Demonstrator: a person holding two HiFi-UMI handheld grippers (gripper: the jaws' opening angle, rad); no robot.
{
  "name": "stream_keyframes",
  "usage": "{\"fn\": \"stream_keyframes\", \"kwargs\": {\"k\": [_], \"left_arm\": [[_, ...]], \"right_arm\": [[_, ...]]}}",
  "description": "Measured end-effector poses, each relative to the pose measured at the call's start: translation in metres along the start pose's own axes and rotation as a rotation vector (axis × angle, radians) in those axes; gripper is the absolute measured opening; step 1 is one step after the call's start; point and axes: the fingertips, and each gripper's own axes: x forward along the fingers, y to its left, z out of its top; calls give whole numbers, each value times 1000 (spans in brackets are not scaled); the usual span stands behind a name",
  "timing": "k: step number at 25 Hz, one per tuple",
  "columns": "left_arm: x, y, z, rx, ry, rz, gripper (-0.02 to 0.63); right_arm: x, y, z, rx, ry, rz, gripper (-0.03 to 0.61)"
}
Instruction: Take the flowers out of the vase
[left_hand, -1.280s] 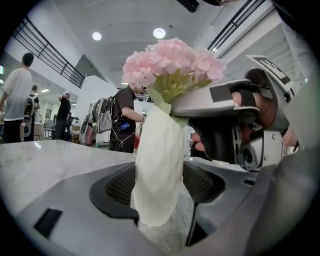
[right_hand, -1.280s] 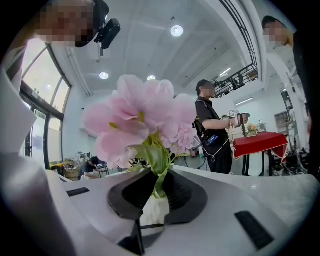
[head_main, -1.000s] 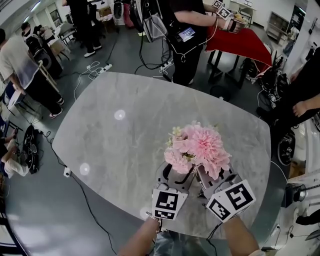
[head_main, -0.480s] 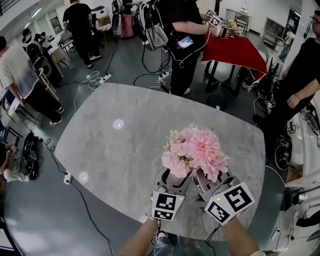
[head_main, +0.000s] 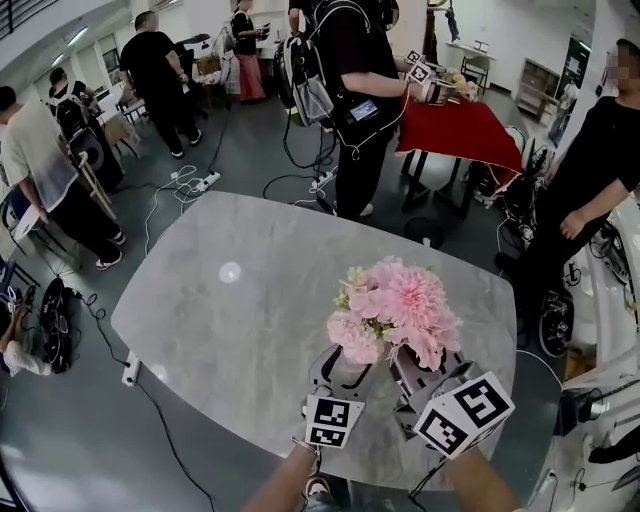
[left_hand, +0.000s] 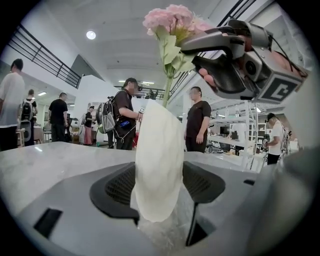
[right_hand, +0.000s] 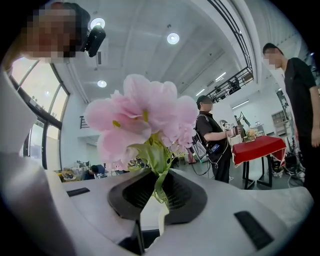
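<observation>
Pink flowers (head_main: 395, 305) stand upright near the near edge of the grey marble table (head_main: 230, 320), their green stems (right_hand: 159, 182) running straight up out of the white rounded vase (left_hand: 159, 165). The left gripper (head_main: 345, 368) clamps the vase, jaws wide. The right gripper (head_main: 420, 368), above it, pinches the stems narrowly. The stem ends are probably inside the vase.

A big grey table (head_main: 230, 300) with round corners fills the middle. Behind it stands a person (head_main: 355, 50) in black with a backpack (head_main: 305, 85). Beside them is a red table (head_main: 460, 125) with something small on it, maybe food. A white power strip (head_main: 200, 182) and cables (head_main: 290, 180) lie on the floor (head_main: 250, 140). More people (head_main: 35, 150) stand around.
</observation>
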Motion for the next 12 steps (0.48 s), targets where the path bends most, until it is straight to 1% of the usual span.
{"fn": "stream_keyframes", "kwargs": {"k": [2, 5, 8, 10, 12], "left_arm": [[-1, 1, -4, -7, 5, 2, 301], [3, 3, -13, -11, 26, 2, 301], [2, 3, -24, -34, 34, 10, 302], [-1, 0, -27, -45, 33, 9, 302], [-3, -4, -27, -38, 35, 6, 302]], "right_arm": [[-3, 3, 4, 15, 1, -4, 63], [-4, 4, 11, 11, -4, -12, 63], [-4, 7, 13, 12, 3, -10, 63], [-7, 8, 15, 21, 4, -8, 63], [-11, 8, 19, 27, -1, -12, 63]]}}
